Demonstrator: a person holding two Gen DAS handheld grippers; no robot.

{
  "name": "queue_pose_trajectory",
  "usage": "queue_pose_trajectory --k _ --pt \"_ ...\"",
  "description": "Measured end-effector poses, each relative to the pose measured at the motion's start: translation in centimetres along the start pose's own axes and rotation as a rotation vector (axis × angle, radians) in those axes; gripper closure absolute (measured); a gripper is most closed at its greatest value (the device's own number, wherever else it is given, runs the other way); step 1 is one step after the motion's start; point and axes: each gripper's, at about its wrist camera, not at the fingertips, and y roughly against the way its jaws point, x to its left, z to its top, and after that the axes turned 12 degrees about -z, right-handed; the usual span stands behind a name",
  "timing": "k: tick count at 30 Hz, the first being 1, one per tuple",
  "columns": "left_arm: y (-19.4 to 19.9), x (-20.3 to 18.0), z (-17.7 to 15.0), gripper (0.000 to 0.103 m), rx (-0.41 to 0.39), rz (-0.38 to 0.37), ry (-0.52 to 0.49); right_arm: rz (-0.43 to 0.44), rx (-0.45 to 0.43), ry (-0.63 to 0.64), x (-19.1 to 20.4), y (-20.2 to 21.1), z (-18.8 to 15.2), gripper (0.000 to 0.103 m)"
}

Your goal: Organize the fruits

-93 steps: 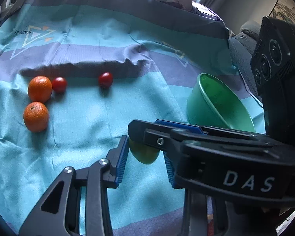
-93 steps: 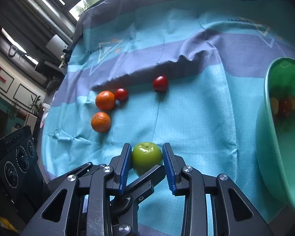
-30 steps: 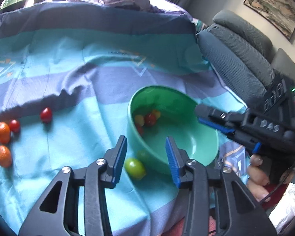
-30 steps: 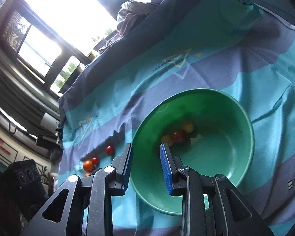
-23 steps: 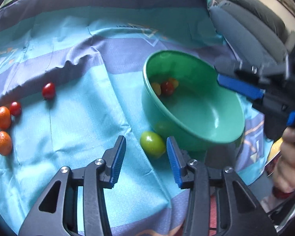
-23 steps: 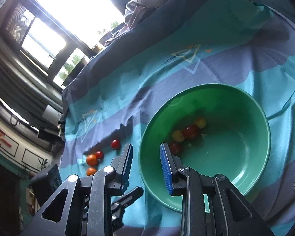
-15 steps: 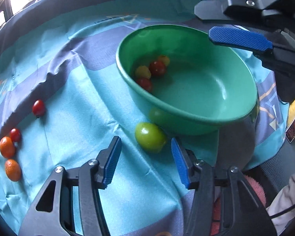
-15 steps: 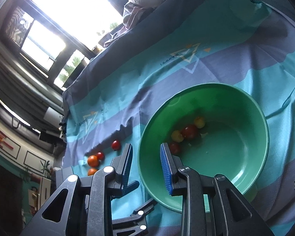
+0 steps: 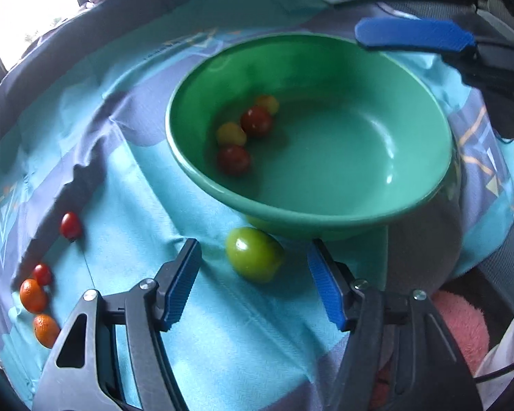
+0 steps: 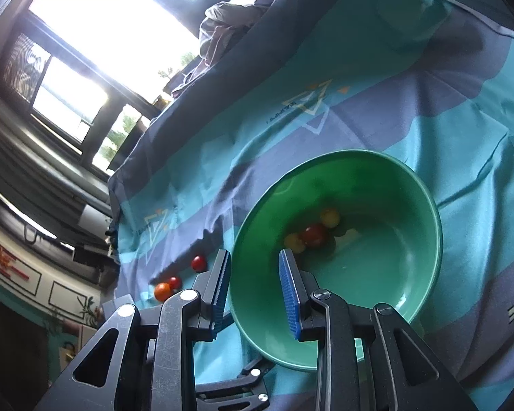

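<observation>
In my left view the picture is smeared, so the small fruit inside the green bowl (image 9: 411,185) reads only as two red tomatoes (image 9: 256,120) and two yellowish ones, edges soft. The far side of the green apple (image 9: 255,254) is tucked under the bowl's rim; whether it touches the bowl I cannot tell. At the upper right of that frame only one blue pad and some dark body of my right tongs (image 9: 414,36) show, the rest cut off by the edge. In my right view the bowl's near wall is hidden behind my own fingers, and the apple is not visible there at all.

My left tongs (image 9: 253,287) sit low at the bottom centre of the frame, spread wide and holding nothing, the apple lying on the striped cloth (image 9: 126,178) just ahead, between the two pads. My right tongs (image 10: 255,289) hang above the bowl's left rim, parted and empty, pointing down into it.

At the left edge, two oranges (image 9: 33,295) and two red tomatoes lie on the cloth, well apart from the bowl.
</observation>
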Motion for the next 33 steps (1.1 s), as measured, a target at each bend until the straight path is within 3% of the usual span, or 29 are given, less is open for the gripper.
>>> queue_pose_trajectory --k 3,7,9,10,16,19,25,29,33 --pt "-0.8 -0.4 0.3 0.04 0.035 0.013 -0.054 0.003 -0.001 -0.001 -0.1 0.1 0.0 0.073" --pt "-2.2 0.2 0.8 0.041 0.071 -0.014 -0.031 0.003 0.002 -0.006 -0.2 0.0 0.1 0.073" --pt "-2.9 0.5 1.0 0.061 0.081 -0.017 -0.006 0.004 0.006 -0.01 -0.3 -0.1 0.1 0.073" --pt "-3.1 0.9 1.0 0.065 0.074 -0.024 0.015 0.002 0.005 -0.011 -0.4 -0.1 0.1 0.073" --pt "-2.2 2.0 0.0 0.066 0.002 -0.042 0.059 -0.005 0.001 -0.021 -0.6 0.1 0.1 0.073" --pt "-0.3 2.3 -0.8 0.065 -0.06 -0.04 0.09 0.001 0.006 -0.01 -0.3 0.1 0.1 0.073" --pt "6.0 2.6 -2.3 0.065 -0.266 -0.065 0.159 0.054 0.06 0.04 1.4 -1.3 -0.4 0.073" --pt "8.3 2.5 -1.4 0.065 -0.387 -0.079 0.213 0.141 0.102 0.07 2.7 -2.0 -0.8 0.073" --pt "9.2 0.9 -0.3 0.065 -0.438 -0.082 0.151 0.23 0.145 0.082 3.5 -2.4 -1.0 0.069"
